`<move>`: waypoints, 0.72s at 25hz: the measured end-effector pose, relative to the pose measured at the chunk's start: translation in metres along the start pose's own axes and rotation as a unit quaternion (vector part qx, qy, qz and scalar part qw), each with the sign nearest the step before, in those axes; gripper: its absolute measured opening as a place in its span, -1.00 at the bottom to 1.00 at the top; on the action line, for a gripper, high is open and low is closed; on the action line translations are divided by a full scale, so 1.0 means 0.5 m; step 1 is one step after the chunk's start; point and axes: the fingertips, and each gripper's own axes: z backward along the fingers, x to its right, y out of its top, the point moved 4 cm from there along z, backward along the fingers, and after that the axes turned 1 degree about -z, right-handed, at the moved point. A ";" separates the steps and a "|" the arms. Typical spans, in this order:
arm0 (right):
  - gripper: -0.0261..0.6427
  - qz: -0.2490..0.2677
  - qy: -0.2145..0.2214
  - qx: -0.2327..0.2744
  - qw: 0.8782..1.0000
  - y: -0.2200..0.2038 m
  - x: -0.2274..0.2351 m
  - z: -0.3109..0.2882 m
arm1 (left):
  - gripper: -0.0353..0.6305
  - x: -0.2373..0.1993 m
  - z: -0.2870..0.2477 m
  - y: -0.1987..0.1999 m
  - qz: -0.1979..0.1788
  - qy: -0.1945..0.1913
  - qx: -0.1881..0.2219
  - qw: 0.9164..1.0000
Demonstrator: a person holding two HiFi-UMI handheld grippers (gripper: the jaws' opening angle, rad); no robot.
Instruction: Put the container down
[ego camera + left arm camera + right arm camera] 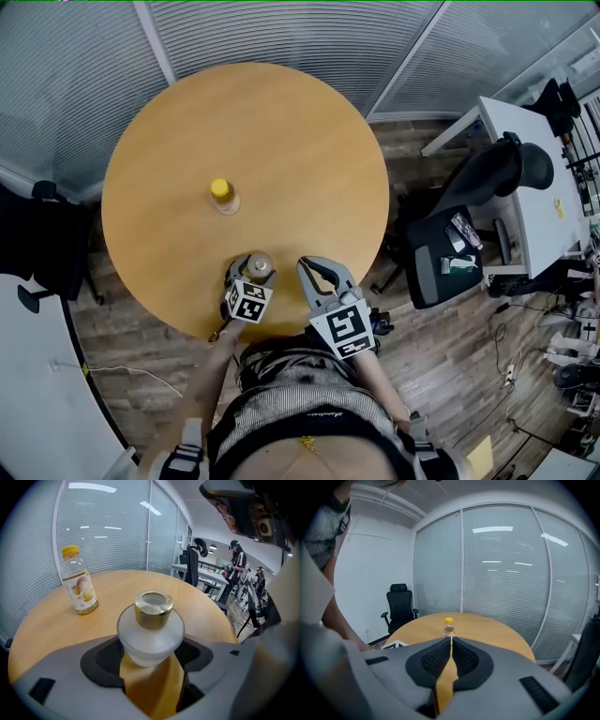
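A frosted white container [260, 266] [151, 629] with a gold cap sits between the jaws of my left gripper [247, 278] [149, 652], which is shut on its body. It is over the near edge of the round wooden table [291, 141] [117, 595]; whether its base touches the wood is hidden. A clear bottle with a yellow cap [223, 195] [79, 581] [448, 628] stands upright near the table's middle. My right gripper [317, 271] [451, 642] is beside the left one at the table's edge, shut with nothing in it.
A black office chair [452, 246] stands close to the table's right side, another chair [400, 605] at the left. A white desk [525, 159] is at the far right. Glass walls with blinds [281, 28] run behind the table. People [236, 564] stand far off.
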 end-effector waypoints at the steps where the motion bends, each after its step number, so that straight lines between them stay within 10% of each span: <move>1: -0.85 0.000 0.000 0.000 1.000 0.000 0.001 0.001 | 0.10 0.001 0.000 -0.003 0.002 0.000 -0.003 1.000; 18: -0.85 0.004 0.010 0.004 1.000 -0.004 0.004 0.004 | 0.10 -0.008 0.046 -0.046 0.046 0.023 -0.020 0.998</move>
